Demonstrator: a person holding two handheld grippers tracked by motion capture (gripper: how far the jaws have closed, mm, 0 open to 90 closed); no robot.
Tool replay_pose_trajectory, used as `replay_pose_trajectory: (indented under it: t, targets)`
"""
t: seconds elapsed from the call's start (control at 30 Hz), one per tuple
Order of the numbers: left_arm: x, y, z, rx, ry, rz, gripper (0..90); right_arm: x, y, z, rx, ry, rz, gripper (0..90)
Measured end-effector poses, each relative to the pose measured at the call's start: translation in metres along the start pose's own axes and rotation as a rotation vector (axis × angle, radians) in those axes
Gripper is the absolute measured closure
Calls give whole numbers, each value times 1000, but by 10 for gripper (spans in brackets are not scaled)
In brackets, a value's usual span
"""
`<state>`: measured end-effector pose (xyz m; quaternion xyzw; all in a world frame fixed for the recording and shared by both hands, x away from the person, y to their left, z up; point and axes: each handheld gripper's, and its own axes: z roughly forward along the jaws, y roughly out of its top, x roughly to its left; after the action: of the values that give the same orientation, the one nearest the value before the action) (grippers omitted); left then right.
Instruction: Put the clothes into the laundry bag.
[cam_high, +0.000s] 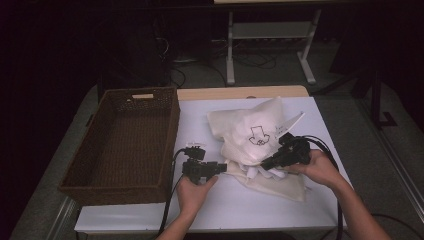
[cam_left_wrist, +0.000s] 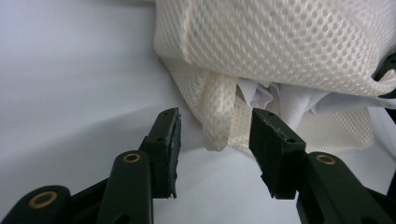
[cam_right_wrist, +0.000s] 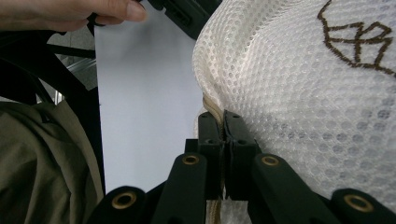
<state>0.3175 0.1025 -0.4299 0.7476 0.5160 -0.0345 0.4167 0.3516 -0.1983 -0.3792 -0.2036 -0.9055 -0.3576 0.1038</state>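
On the white table (cam_high: 150, 212) in a dark room we see a cream mesh bag (cam_high: 250, 132) lying right of centre, with white cloth (cam_left_wrist: 299, 100) inside. The right gripper (cam_right_wrist: 223, 122) is clenched on the bag's edge. The left gripper (cam_left_wrist: 215, 135) is spread apart around a hanging mesh loop (cam_left_wrist: 217, 116). A brown wicker basket (cam_high: 75, 172) stands at the left.
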Motion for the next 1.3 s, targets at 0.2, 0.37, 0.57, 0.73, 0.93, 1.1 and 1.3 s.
replay_pose_trajectory:
  t: [0.2, 0.37, 0.57, 0.73, 0.93, 1.1, 1.3]
  targets:
    - [-6, -1, 13, 61, 15, 51, 837, 0, 0, 0, -3, -7, 0, 863]
    - [-19, -10, -11, 60, -11, 105, 863, -1, 0, -1, -9, -11, -2, 863]
    - [-24, -32, -42, 48, -19, 115, 864, -1, 2, 0, -20, -21, -3, 863]
    - [-24, -48, -56, 40, -16, 109, 866, 1, 1, -1, -19, -20, 1, 863]
    - [-21, -57, -56, 50, -36, 99, 834, 5, 2, 0, -9, -14, -15, 862]
    - [-33, -50, -69, 6, -36, 130, 693, 6, 2, 1, -8, -12, -16, 861]
    - [-45, -42, -62, 23, -80, 139, 653, 7, 4, 2, -10, -14, -20, 861]
